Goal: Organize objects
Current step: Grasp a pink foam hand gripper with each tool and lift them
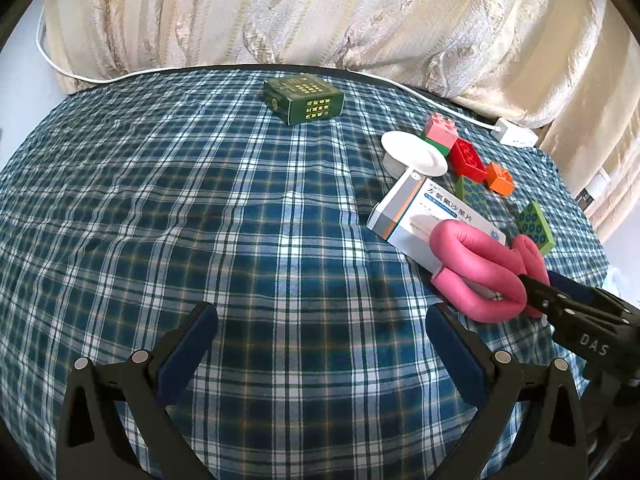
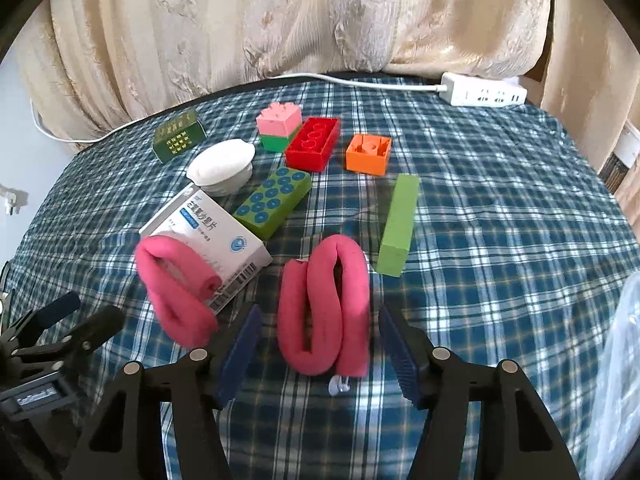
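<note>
Right wrist view looks down between the right gripper (image 2: pixel 320 346), whose blue pads stand apart on either side of a pink foam loop (image 2: pixel 324 312); the pads do not press on it, and the loop rests on the checked cloth (image 2: pixel 500 240). A small white hook (image 2: pixel 339 384) lies at the loop's near end. Just left of it, a second pink loop (image 2: pixel 176 288) lies across the near end of a white medicine box (image 2: pixel 212 236). Beyond that sit a white cap (image 2: pixel 222 168), a green block with blue dots (image 2: pixel 274 202), a plain green block (image 2: pixel 398 224) standing on its long edge, a red brick (image 2: pixel 314 143), an orange brick (image 2: pixel 369 154) and a pink brick (image 2: pixel 279 118) stacked on a green one. A dark green box (image 2: pixel 179 138) sits far left, and a white power strip (image 2: pixel 484 95) lies at the table's far edge, before a cream curtain (image 2: pixel 280 20).

Left wrist view shows the left gripper (image 1: pixel 320 354) with its jaws wide and nothing between them, hanging over bare cloth, well apart from the objects.
</note>
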Demonstrator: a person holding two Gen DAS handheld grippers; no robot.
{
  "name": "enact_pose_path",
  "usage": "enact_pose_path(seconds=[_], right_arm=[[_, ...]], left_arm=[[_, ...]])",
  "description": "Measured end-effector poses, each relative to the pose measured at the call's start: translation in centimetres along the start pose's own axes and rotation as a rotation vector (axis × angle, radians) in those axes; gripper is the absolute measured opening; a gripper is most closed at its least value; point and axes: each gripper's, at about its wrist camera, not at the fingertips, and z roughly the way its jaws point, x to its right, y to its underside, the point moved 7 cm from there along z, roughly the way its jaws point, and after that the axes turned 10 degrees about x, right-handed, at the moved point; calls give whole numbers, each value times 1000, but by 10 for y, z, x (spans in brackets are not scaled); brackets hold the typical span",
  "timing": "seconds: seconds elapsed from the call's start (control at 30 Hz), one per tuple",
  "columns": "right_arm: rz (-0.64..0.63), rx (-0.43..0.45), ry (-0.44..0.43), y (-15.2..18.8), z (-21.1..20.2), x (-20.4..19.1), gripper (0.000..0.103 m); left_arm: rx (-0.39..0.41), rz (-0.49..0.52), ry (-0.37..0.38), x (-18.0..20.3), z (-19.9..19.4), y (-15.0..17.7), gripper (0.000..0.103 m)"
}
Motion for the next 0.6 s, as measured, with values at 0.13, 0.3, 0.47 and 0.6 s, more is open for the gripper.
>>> enact_pose_path(seconds=[0.13, 0.3, 0.47, 0.6], right_arm=[[-26, 0, 2, 2, 2, -2, 64], [-42, 14, 17, 5, -2, 4, 50], [-19, 24, 15, 7, -8, 11, 50], [-13, 33, 23, 13, -14, 16, 50]], left_arm=[[0, 24, -10, 4, -2, -1, 103], [-20, 33, 13, 18, -4, -3, 103], [-58, 14, 72, 37, -1, -5, 103], [-87, -17, 103, 48, 5, -7, 103]])
